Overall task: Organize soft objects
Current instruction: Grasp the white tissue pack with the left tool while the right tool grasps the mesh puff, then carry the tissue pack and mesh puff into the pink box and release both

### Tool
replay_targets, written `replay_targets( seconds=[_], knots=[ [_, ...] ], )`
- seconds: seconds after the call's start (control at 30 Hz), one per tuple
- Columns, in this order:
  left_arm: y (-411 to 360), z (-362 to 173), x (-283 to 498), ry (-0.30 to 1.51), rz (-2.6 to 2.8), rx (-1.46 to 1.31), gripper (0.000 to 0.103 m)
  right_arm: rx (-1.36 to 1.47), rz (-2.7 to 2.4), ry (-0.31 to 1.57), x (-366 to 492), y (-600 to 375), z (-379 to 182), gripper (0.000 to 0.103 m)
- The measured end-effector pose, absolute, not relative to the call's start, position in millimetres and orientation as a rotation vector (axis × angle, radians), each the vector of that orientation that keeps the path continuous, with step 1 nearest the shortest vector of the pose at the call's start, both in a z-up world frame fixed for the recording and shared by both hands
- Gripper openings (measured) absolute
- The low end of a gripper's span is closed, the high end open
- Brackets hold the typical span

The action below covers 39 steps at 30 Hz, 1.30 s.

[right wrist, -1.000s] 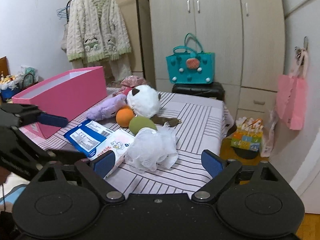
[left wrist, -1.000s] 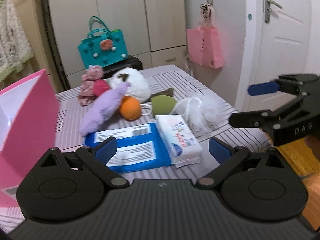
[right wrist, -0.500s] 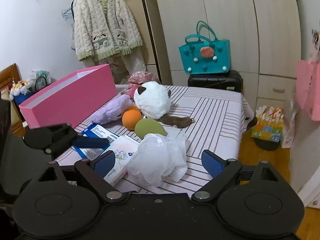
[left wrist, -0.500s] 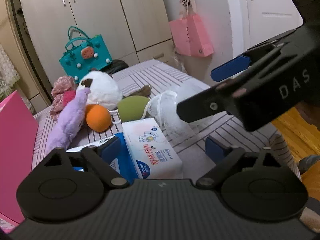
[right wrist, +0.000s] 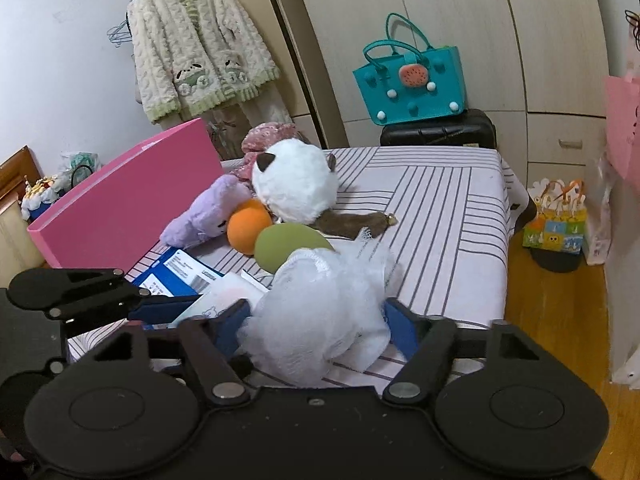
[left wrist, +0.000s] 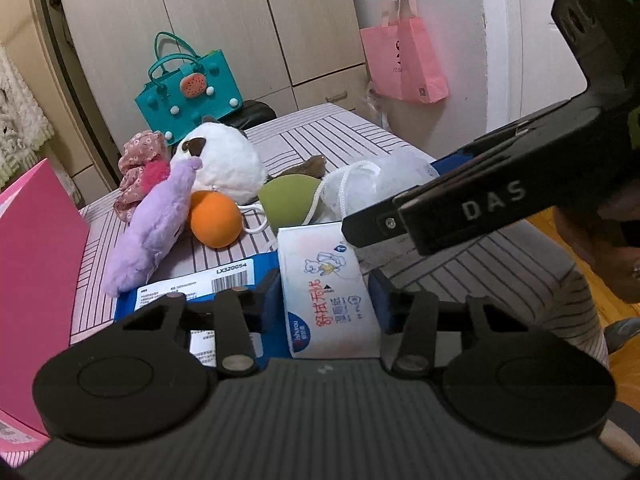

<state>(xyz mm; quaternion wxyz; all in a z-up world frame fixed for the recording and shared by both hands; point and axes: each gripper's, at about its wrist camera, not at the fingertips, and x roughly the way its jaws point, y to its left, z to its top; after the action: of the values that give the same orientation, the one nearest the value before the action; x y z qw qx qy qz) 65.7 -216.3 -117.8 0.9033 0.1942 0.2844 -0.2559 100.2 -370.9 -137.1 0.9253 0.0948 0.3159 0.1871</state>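
The pink box is cut off at the left edge of the left wrist view, only one wall showing, and it stands well to the left of the left gripper. Ahead and left of that gripper lies the purple plush, its long axis running away and to the right toward the white plush, which hides part of the floral fabric toy behind it. The blue packet is largely covered by the gripper's left finger and linkage, so its near end cannot be made out. The left gripper's jaws have just been closing, and its blue pads now sit against both long sides of the tissue pack, which lies directly between them on the striped table, long axis pointing straight ahead along the fingers; its near end is hidden under the gripper body. Just beyond the pack sit the orange ball and the green ball. To the right, the right gripper crosses the left view and blocks much of the white mesh sponge. In its own view its jaws have likewise just been closing, and the pads press into either side of the sponge, a shapeless bundle with no clear long axis, whose lower edge is hidden by the gripper body.
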Motion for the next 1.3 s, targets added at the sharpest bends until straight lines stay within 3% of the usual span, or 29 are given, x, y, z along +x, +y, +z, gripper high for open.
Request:
replay_targets(
  seconds=[0.13,0.27,0.4,0.47,1.3],
  knots=[
    [-222,-120,65,0.566,-0.514,0.429,0.044,0.199,0.393,0.641,102,-373,-140,0.065],
    [-227,-122,64,0.550,-0.495,0.453,0.045,0.207,0.384,0.625,101,-373,-143,0.046],
    [-229,-122,64,0.552,-0.486,0.457,0.045,0.217,0.369,0.608,96,-374,-143,0.036],
    [-230,-122,63,0.551,-0.487,0.463,0.041,0.219,0.362,0.603,93,-375,-142,0.033],
    [-178,-85,50,0.751,-0.650,0.336,0.039,0.127,0.333,0.643,42,-363,-113,0.031]
  ],
)
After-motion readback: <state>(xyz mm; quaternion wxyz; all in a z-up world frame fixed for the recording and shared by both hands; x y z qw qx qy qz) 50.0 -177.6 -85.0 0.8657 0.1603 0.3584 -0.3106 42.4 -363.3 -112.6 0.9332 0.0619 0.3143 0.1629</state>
